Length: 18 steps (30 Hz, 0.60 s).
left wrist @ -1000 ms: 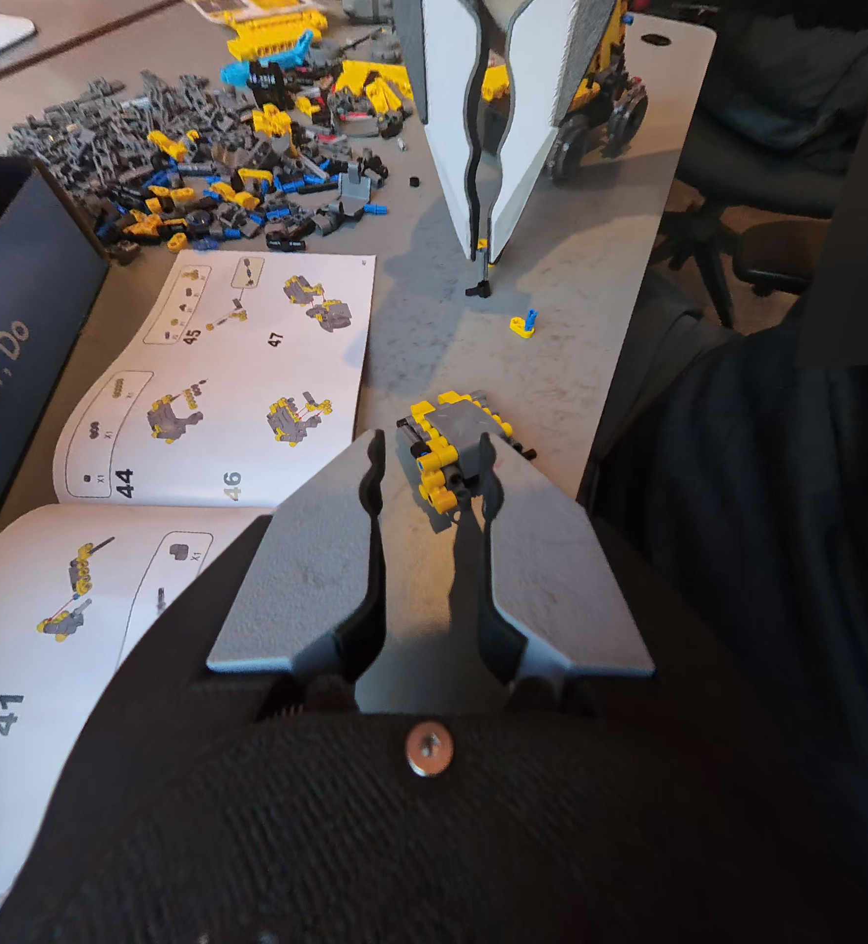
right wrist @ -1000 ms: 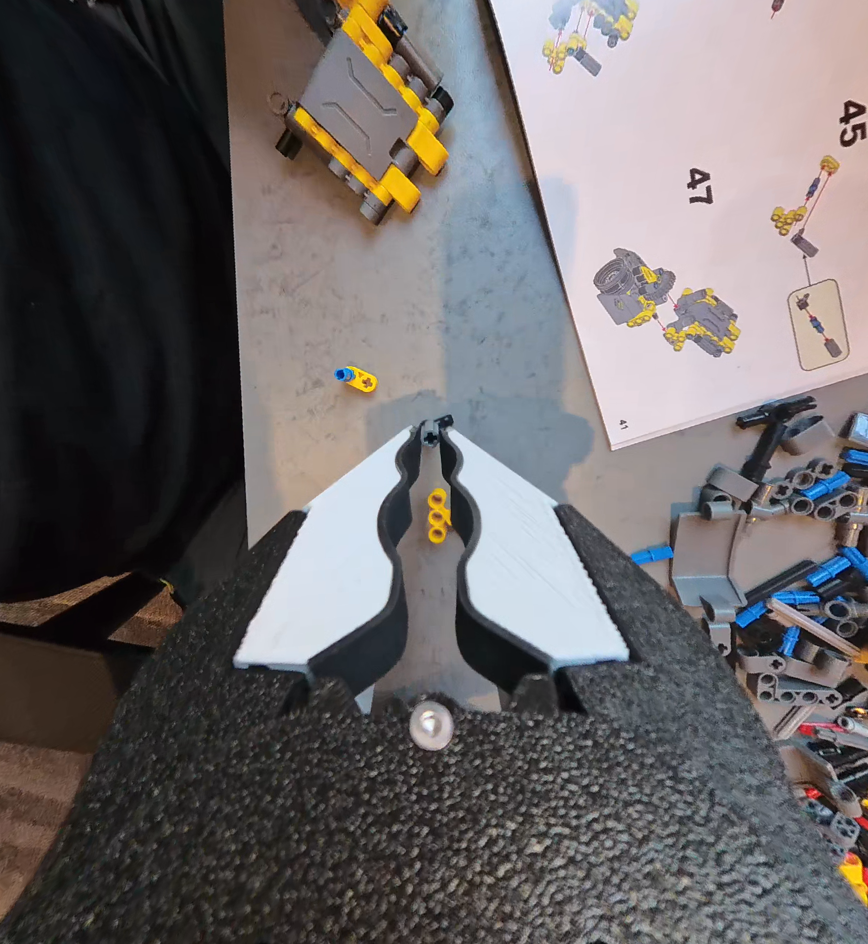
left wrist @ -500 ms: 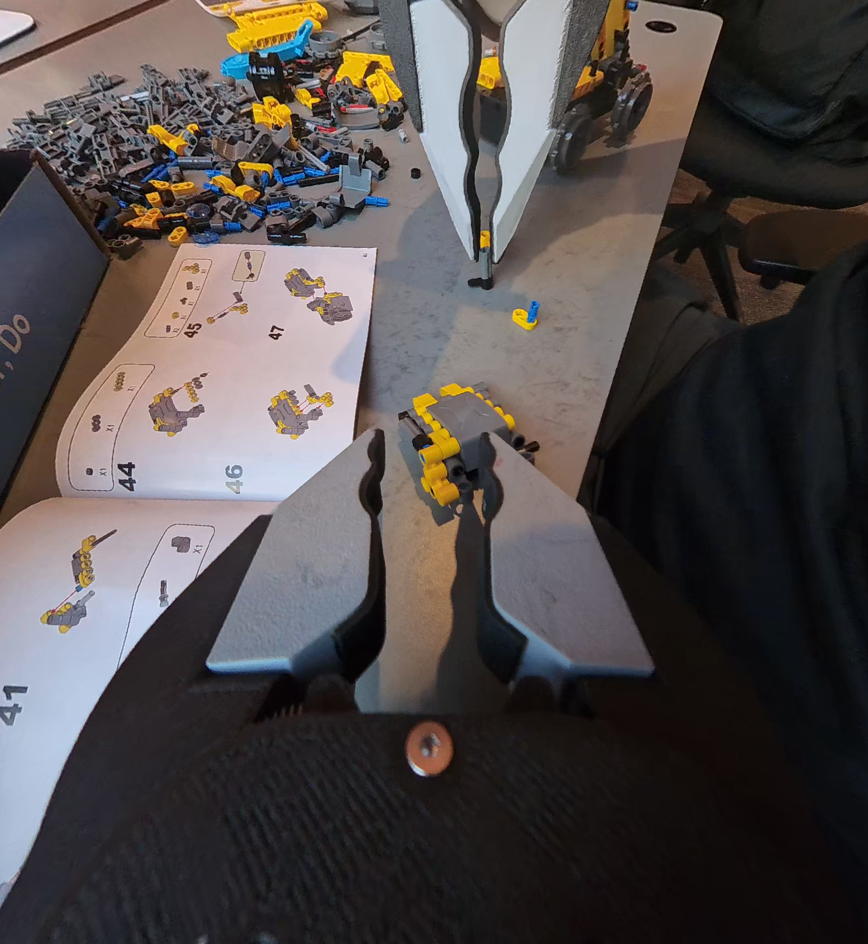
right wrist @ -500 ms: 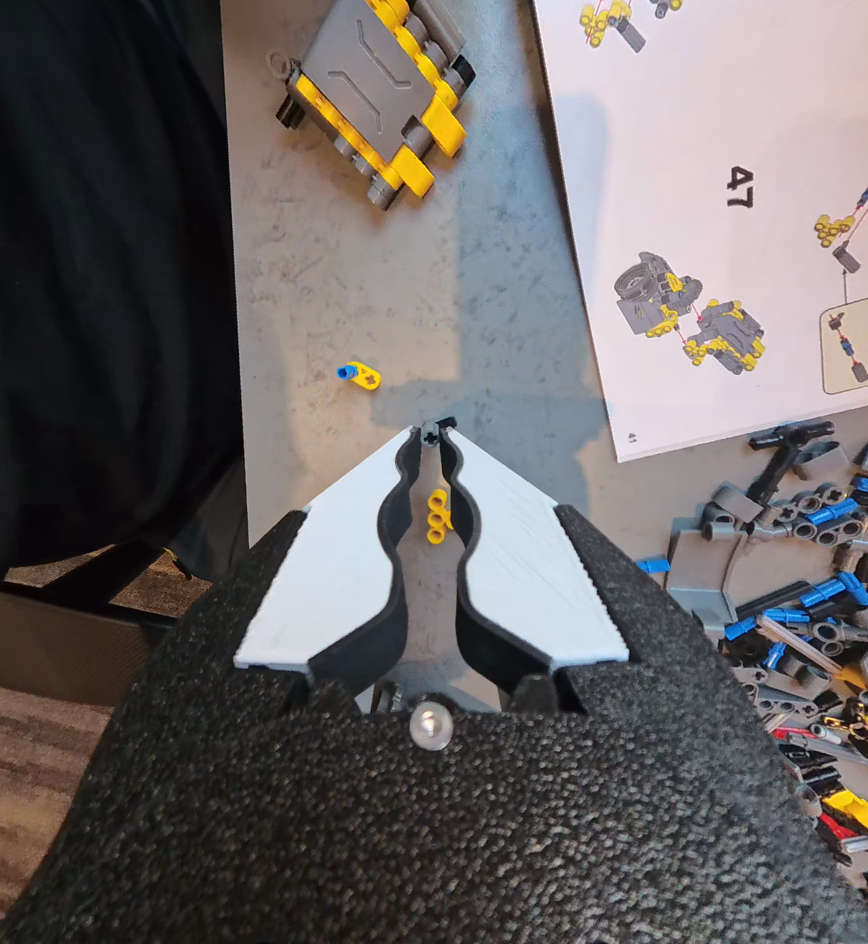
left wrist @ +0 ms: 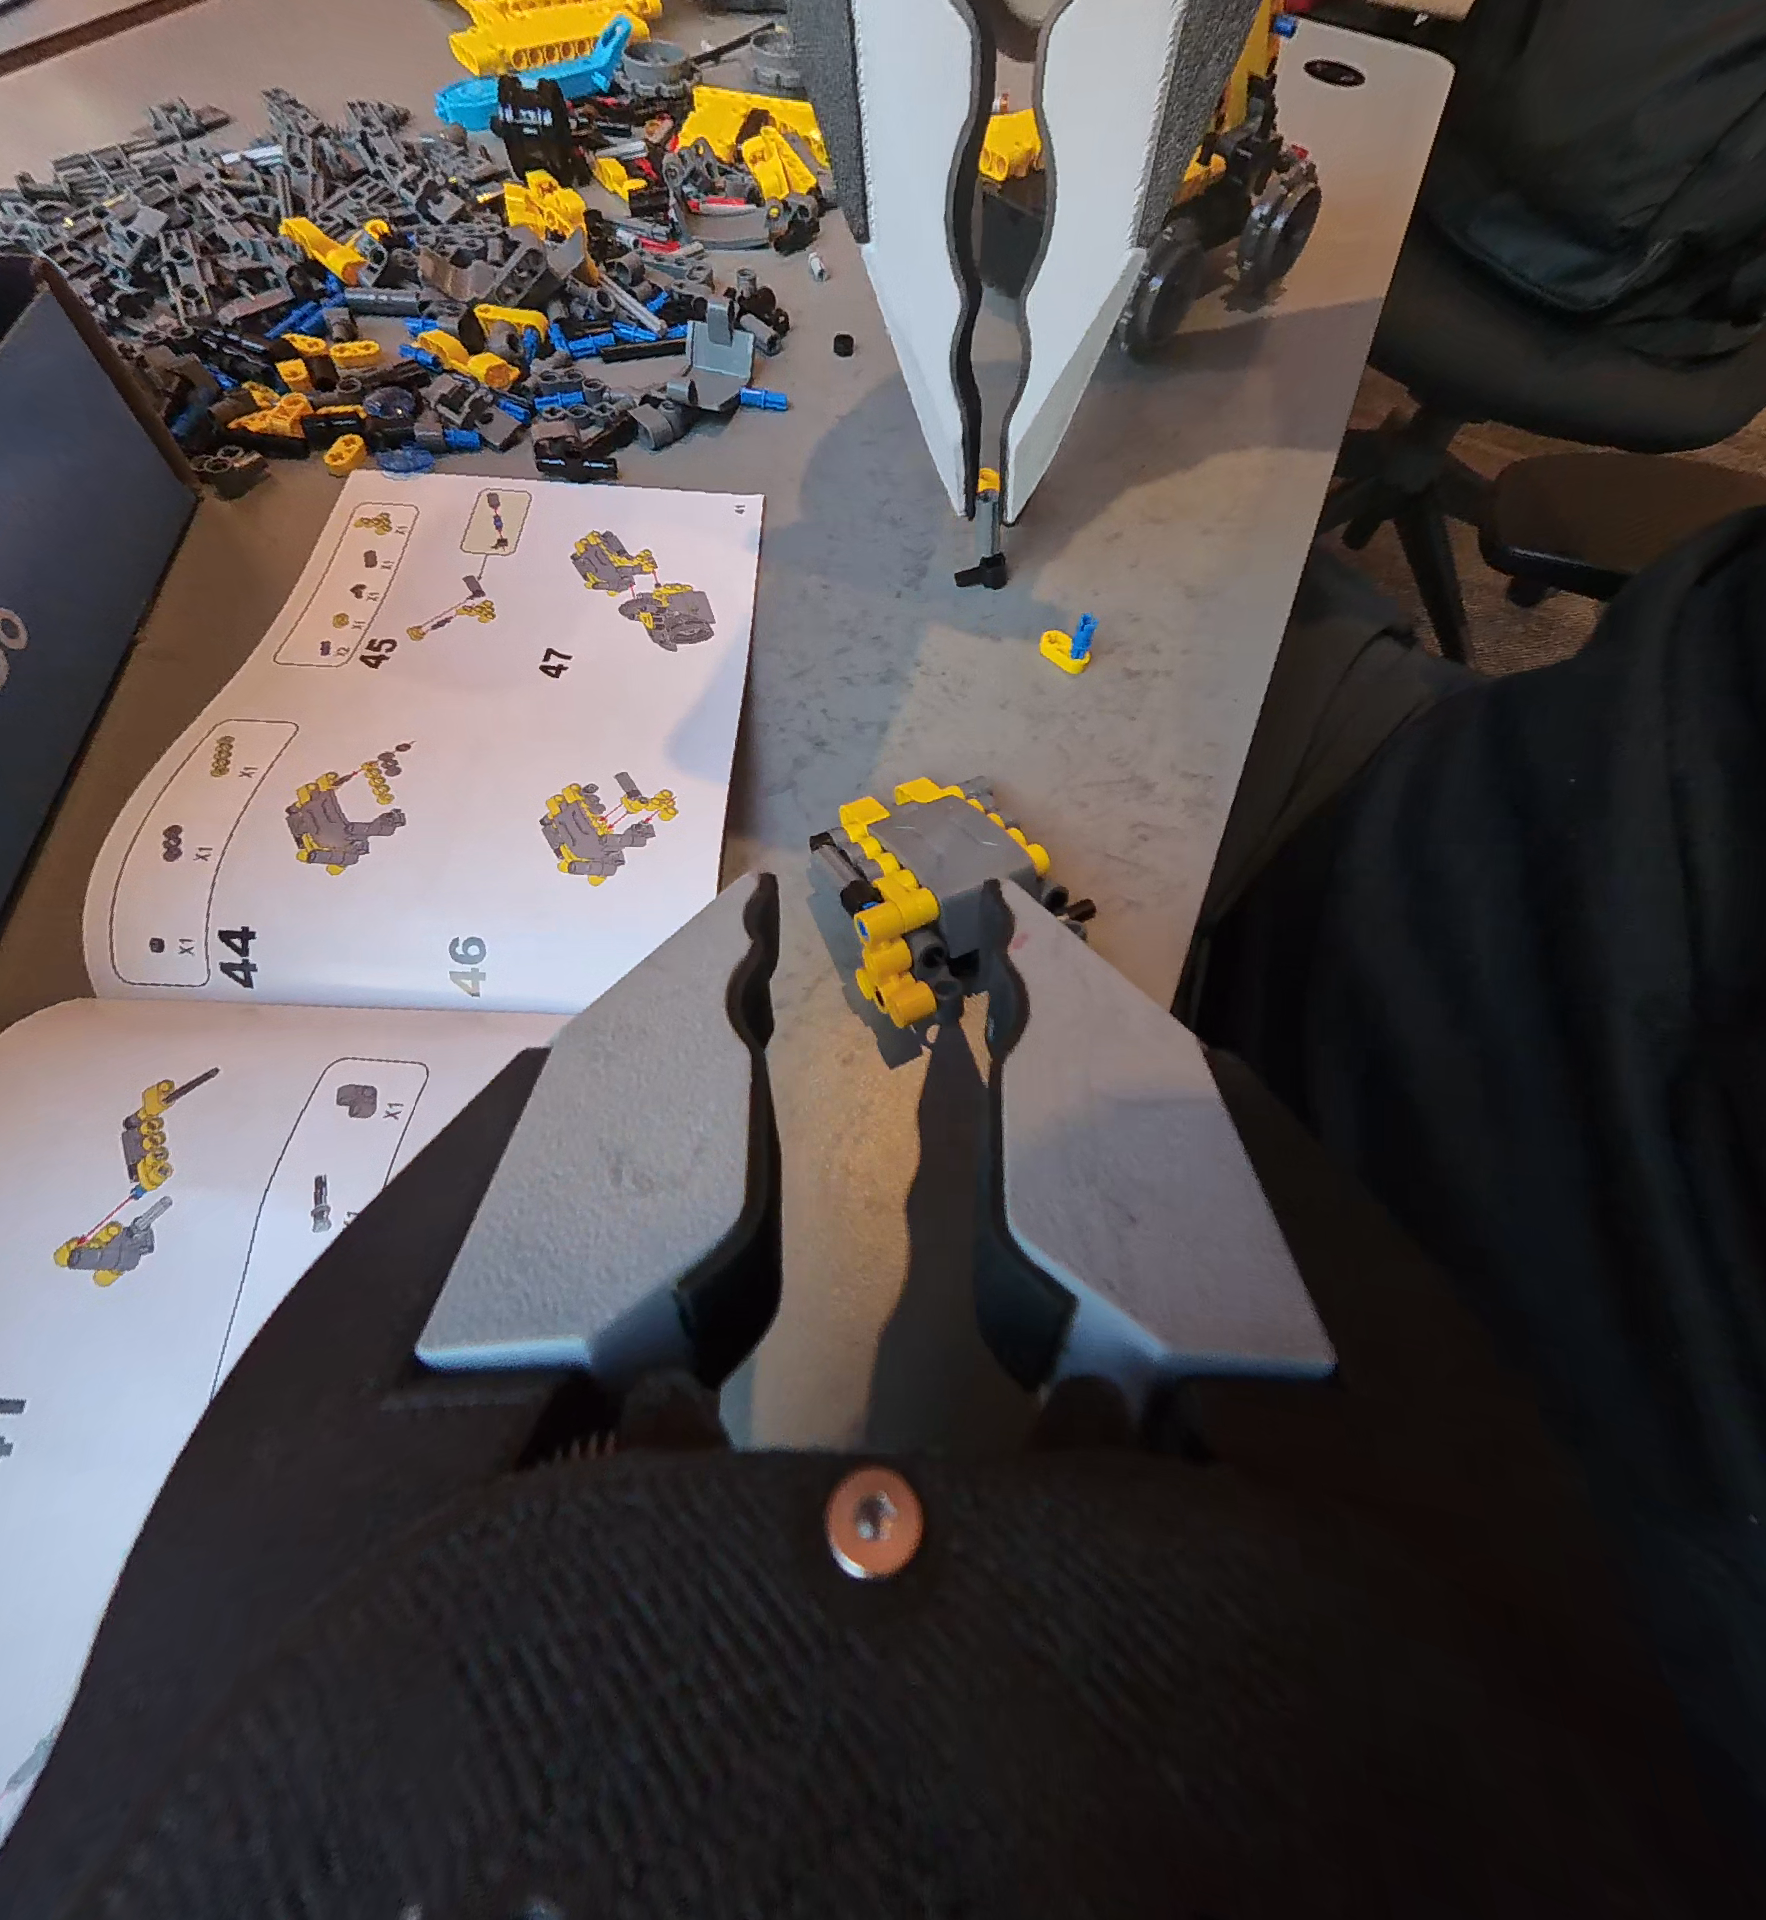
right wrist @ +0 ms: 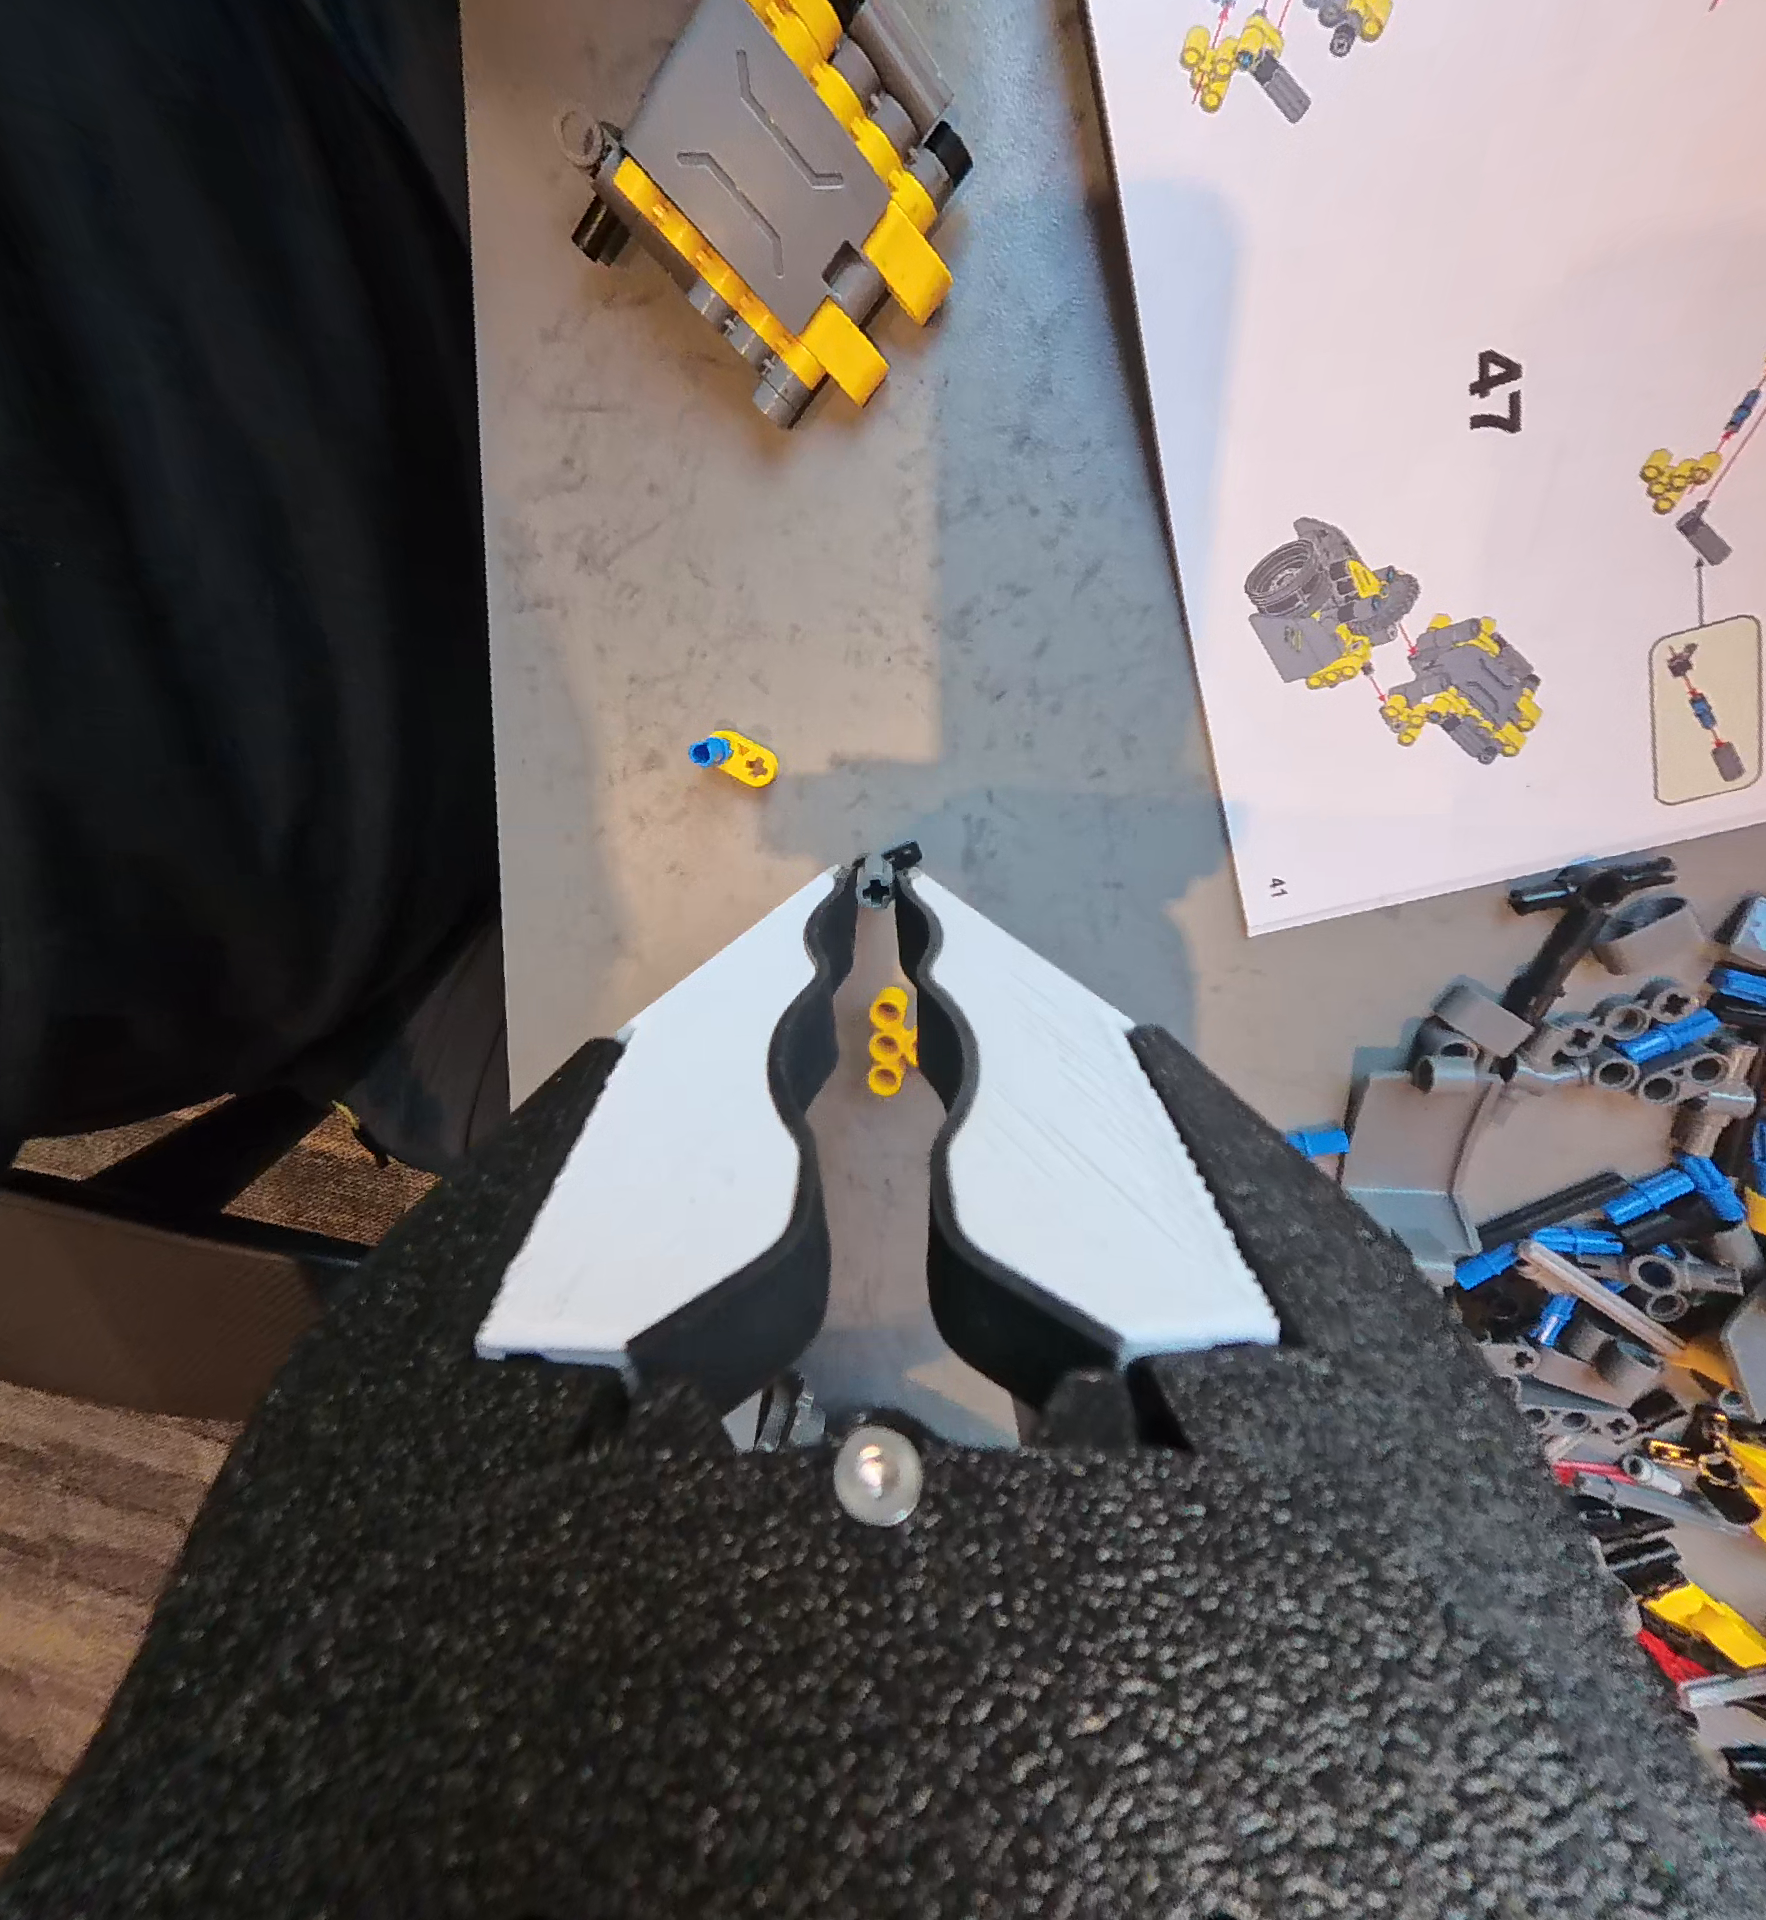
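Note:
My left gripper (left wrist: pixel 879 920) is open and empty, low over the grey table (left wrist: pixel 962 727). A small yellow-and-grey brick assembly (left wrist: pixel 936 883) lies just ahead of its tips, closer to the right finger; it also shows in the right wrist view (right wrist: pixel 775 208). My right gripper (right wrist: pixel 874 883) is shut on a thin grey axle piece (right wrist: pixel 874 888) carrying a yellow three-hole beam (right wrist: pixel 889 1044) and a black end piece. In the left wrist view this gripper (left wrist: pixel 985 509) points down, with the axle piece (left wrist: pixel 983 540) just over the table. A small yellow-and-blue piece (right wrist: pixel 733 756) lies loose beside it.
An open instruction booklet (left wrist: pixel 422 748) lies left of the assembly. A pile of grey, black, blue and yellow parts (left wrist: pixel 422 291) spreads behind it. A dark box (left wrist: pixel 17 623) stands at the left. A person's dark clothing (left wrist: pixel 1533 1039) and an office chair (left wrist: pixel 1585 312) border the table's right edge. The left gripper's tips are roughly 15 centimeters from the right gripper's.
My right gripper drifted slightly left over the table with the axle piece still held. My left gripper stayed open and barely moved.

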Each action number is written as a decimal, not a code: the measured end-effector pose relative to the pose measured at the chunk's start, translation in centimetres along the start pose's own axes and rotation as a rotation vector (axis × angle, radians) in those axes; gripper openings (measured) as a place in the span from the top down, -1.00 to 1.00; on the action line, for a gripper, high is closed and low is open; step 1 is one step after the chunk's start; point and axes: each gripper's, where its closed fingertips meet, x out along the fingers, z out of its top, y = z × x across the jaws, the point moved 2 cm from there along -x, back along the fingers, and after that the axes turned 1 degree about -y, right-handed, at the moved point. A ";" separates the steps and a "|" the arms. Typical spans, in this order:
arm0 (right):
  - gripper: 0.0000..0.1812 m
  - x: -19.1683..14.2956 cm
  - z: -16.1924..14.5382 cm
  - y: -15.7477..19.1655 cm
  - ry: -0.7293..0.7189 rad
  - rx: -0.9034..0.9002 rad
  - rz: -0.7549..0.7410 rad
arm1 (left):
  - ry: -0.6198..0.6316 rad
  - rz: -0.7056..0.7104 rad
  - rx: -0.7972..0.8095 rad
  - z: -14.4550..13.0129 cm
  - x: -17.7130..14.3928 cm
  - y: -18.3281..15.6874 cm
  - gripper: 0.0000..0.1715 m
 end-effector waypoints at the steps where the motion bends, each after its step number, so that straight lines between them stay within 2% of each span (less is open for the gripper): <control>1: 0.94 0.0 0.0 0.1 0.003 -0.002 0.001 | 0.000 0.002 0.002 0.0 0.0 0.0 0.58; 18: 0.94 0.1 0.1 0.3 0.010 -0.010 0.004 | 0.002 -0.007 -0.010 0.0 0.0 0.0 0.58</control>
